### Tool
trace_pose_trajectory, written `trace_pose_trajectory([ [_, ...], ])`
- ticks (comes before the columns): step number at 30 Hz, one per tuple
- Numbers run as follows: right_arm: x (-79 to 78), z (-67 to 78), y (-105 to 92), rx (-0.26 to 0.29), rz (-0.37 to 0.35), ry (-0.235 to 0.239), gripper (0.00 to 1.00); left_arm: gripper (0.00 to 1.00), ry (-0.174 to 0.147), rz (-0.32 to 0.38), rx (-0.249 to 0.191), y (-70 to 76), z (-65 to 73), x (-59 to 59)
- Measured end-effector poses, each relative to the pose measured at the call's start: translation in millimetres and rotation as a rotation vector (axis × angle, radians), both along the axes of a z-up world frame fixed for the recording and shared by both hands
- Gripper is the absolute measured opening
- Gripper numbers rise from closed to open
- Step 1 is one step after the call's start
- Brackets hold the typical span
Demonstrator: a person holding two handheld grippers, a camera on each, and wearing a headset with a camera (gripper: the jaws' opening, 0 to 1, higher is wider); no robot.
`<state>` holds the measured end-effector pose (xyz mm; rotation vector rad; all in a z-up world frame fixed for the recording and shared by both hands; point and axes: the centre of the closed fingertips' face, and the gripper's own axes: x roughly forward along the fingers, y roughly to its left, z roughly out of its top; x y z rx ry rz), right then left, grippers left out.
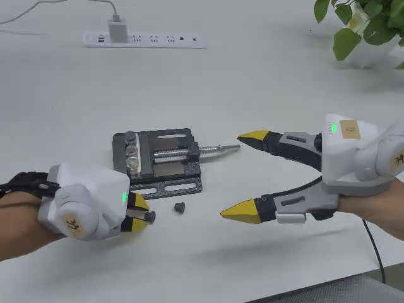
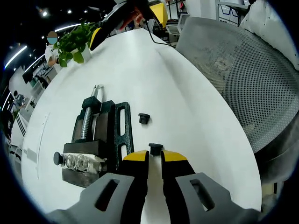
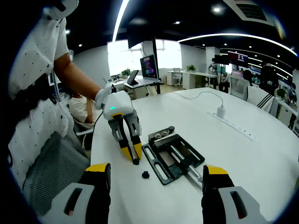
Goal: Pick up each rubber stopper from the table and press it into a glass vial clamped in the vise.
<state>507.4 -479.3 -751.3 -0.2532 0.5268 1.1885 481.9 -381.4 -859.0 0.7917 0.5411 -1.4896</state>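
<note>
The bench carries a vise clamping glass vials at its left end. The right tongs stand wide open, right of the vise. The left tongs, near left, grip one rubber stopper at their tips. A second stopper lies just right of them.

A broad white tabletop carries a white power strip with a plugged-in charger and a leafy potted plant, a grey mesh chair stands beside it, and curved light strips cross the dark office ceiling.
</note>
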Motion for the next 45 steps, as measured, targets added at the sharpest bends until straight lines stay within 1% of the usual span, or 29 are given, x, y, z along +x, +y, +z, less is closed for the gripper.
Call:
trace_pose_trajectory([
  [6,1.8,0.0,-0.5,0.008,-0.006,0.001,0.79,0.05,-0.004,-0.006,0.008,0.7,-2.7,0.8],
  [12,0.6,-3.0,-1.7,0.003,-0.008,0.007,0.78,0.05,-0.002,-0.005,0.003,0.3,-3.1,1.4],
  [17,1.7,-3.5,-3.0,0.004,-0.013,0.007,0.78,0.04,-0.007,0.000,-0.002,-0.4,-2.9,1.4],
  [23,-0.2,-1.9,2.0,0.008,-0.012,0.009,0.77,0.04,0.009,0.037,-0.024,-1.4,-1.8,0.8],
  [24,-1.7,-0.7,4.6,0.010,-0.011,0.011,0.78,0.04,0.019,0.059,-0.045,-2.9,1.3,0.8],
  [26,-3.6,1.9,8.6,0.015,-0.008,0.010,0.77,0.04,0.058,0.099,-0.097,-7.4,8.2,-0.6],
  [27,-4.7,2.8,9.2,0.017,-0.008,0.011,0.77,0.04,0.073,0.128,-0.124,-8.6,12.8,0.7],
  [28,-5.3,3.2,9.7,0.018,-0.006,0.010,0.77,0.04,0.070,0.139,-0.129,-8.1,14.8,2.3],
  [29,-6.0,4.6,12.0,0.018,-0.005,0.010,0.77,0.04,0.072,0.154,-0.144,-8.2,18.9,3.2],
  [30,-6.6,5.6,13.7,0.019,-0.004,0.011,0.77,0.04,0.087,0.175,-0.163,-9.4,22.2,3.2],
  [31,-7.0,7.2,15.7,0.021,-0.003,0.010,0.77,0.04,0.094,0.192,-0.180,-10.1,25.9,3.8],
  [32,-7.5,9.1,18.5,0.022,-0.002,0.013,0.77,0.04,0.093,0.208,-0.198,-10.2,31.4,5.0],
  [33,-8.0,10.2,18.8,0.024,-0.001,0.013,0.76,0.04,0.097,0.221,-0.217,-11.0,35.9,5.2],
  [34,-8.9,12.2,20.3,0.027,0.005,0.008,0.76,0.04,0.111,0.246,-0.246,-12.1,42.2,5.4],
  [36,-9.2,16.6,24.8,0.034,0.008,0.005,0.74,0.04,0.116,0.277,-0.283,-13.2,51.8,6.7],
  [37,-9.0,20.0,28.3,0.040,0.008,0.009,0.73,0.04,0.121,0.297,-0.311,-14.0,59.4,7.3],
  [39,-9.0,24.8,32.4,0.049,0.008,0.012,0.70,0.04,0.132,0.326,-0.350,-15.3,69.6,7.4],
  [41,-8.8,31.2,37.1,0.058,0.011,0.009,0.67,0.04,0.129,0.342,-0.374,-14.9,79.1,7.1],
  [42,-8.7,36.0,40.2,0.069,0.013,0.004,0.66,0.04,0.131,0.352,-0.397,-14.9,85.1,7.3],
  [43,-8.5,38.7,41.9,0.073,0.014,0.005,0.65,0.04,0.135,0.358,-0.410,-15.1,89.0,7.0],
  [45,-8.5,45.0,46.1,0.081,0.019,0.007,0.61,0.04,0.135,0.372,-0.432,-14.9,97.6,6.4],
])
